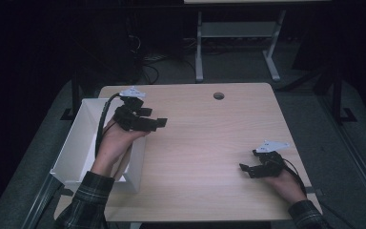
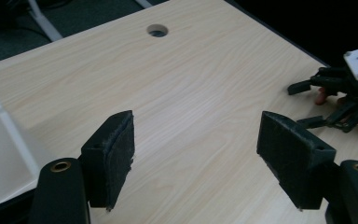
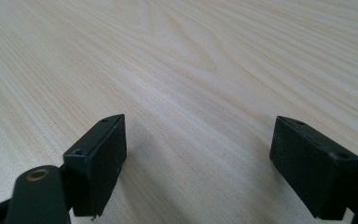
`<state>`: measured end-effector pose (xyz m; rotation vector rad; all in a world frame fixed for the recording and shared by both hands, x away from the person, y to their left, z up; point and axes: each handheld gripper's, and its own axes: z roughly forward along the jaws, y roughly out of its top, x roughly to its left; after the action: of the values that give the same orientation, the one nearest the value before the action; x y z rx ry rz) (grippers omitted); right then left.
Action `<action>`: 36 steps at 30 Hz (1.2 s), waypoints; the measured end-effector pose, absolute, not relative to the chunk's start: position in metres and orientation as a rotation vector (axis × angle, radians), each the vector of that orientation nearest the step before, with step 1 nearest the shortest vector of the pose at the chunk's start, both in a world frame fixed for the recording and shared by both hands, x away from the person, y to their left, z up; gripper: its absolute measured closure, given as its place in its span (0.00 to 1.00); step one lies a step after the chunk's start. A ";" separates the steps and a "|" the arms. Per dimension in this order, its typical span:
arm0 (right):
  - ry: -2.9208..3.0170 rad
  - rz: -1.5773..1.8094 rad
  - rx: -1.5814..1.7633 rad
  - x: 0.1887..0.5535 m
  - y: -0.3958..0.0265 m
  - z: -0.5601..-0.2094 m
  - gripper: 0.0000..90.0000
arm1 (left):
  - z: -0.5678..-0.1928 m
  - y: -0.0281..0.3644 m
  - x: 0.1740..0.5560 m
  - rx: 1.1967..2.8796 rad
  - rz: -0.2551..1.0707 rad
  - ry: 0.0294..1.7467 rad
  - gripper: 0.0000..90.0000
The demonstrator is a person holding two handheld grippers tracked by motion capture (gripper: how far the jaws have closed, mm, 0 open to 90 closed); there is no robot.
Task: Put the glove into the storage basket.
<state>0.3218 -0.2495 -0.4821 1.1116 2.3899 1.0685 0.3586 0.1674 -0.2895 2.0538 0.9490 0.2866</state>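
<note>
**Both grippers held open and empty over the wooden table**

A light wooden table is seen from above, and the white box at its left edge is taken as the landmark. The box is an open, rectangular, white-walled tray that lies lengthwise along the table's left side, partly overhanging it. Nothing can be made out inside it.

The left gripper is held above the box's right wall, near the far end of that wall, with its jaws pointed away from the box towards the middle of the table. The left hand and a plaid sleeve are seen over the box's near half. In the left gripper view the two black jaws are spread wide apart with only bare wood between them, and a corner of the box is seen at the lower left. Nothing is gripped.

The right gripper is held well apart from the box, near the table's right edge, low over the wood, with its jaws turned towards the box. In the right gripper view its jaws are likewise spread wide, and nothing is held.

A round cable hole is set in the table, beyond the box and to its right.
</note>
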 end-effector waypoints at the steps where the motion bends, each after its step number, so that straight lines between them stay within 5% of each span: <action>1: 2.390 1.068 1.112 0.322 -0.249 -0.482 0.20 | -0.290 0.162 0.358 2.064 0.284 0.940 0.30; 18: 2.393 1.065 1.111 0.322 -0.250 -0.482 0.20 | -0.349 0.092 0.352 2.162 0.232 0.864 0.30; 36: 2.394 1.064 1.110 0.322 -0.250 -0.482 0.20 | -0.428 0.075 0.340 2.222 0.192 0.788 0.27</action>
<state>0.3218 -0.2497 -0.4819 1.1100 2.3937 1.0637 0.3398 0.0748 -0.4284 2.2216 0.7883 0.1917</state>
